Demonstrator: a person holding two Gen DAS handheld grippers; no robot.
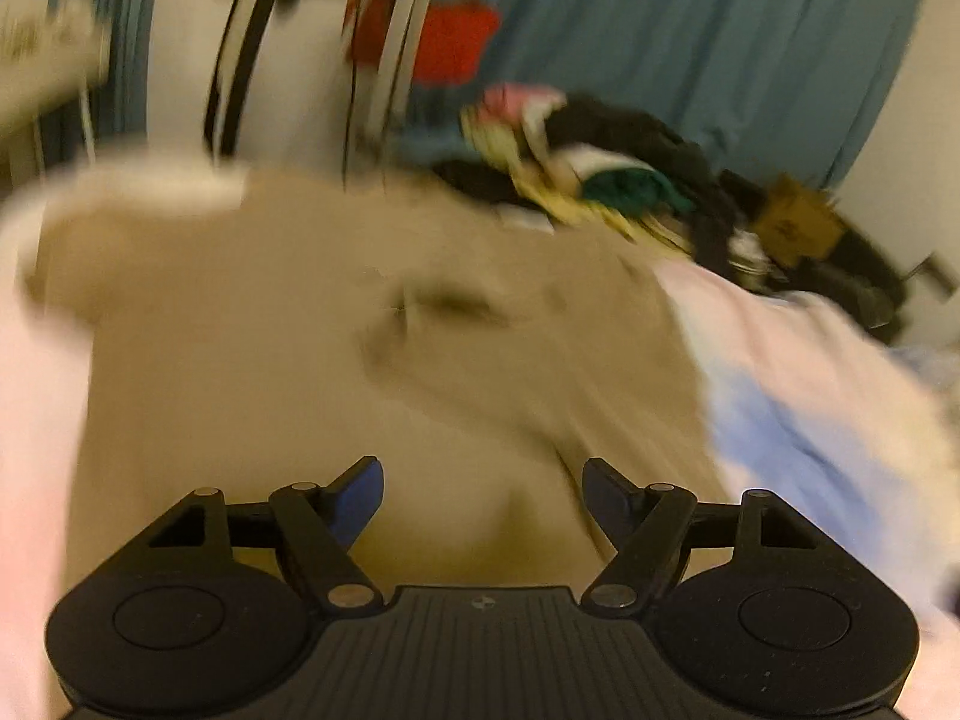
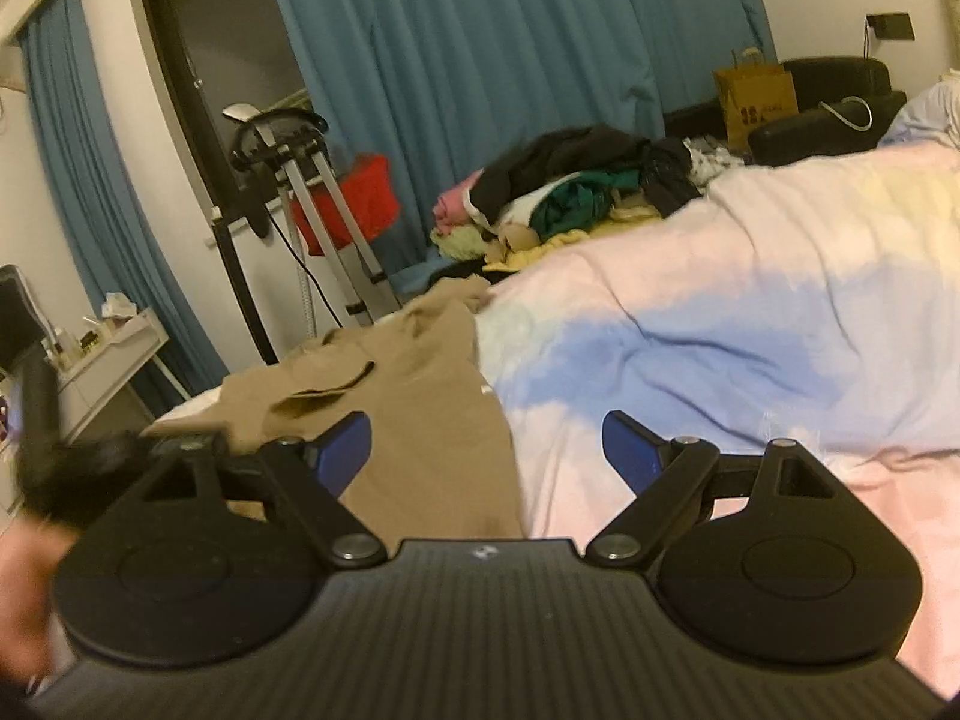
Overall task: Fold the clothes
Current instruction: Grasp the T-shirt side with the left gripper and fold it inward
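Note:
A tan T-shirt (image 1: 336, 348) lies spread on the bed, its collar toward the far side; the left wrist view is blurred by motion. My left gripper (image 1: 483, 489) hovers open over the shirt's near part, nothing between its fingers. In the right wrist view the same tan T-shirt (image 2: 420, 414) lies at the left, its right edge on the pastel duvet (image 2: 720, 312). My right gripper (image 2: 486, 447) stands open above that edge, holding nothing. The other gripper (image 2: 78, 468) shows as a dark blur at the far left.
A heap of mixed clothes (image 2: 558, 192) lies at the far side of the bed. Behind it hang blue curtains (image 2: 480, 48). A metal stand (image 2: 324, 210), a red basket (image 2: 360, 192), a white side table (image 2: 114, 348) and a paper bag (image 2: 753, 96) stand around.

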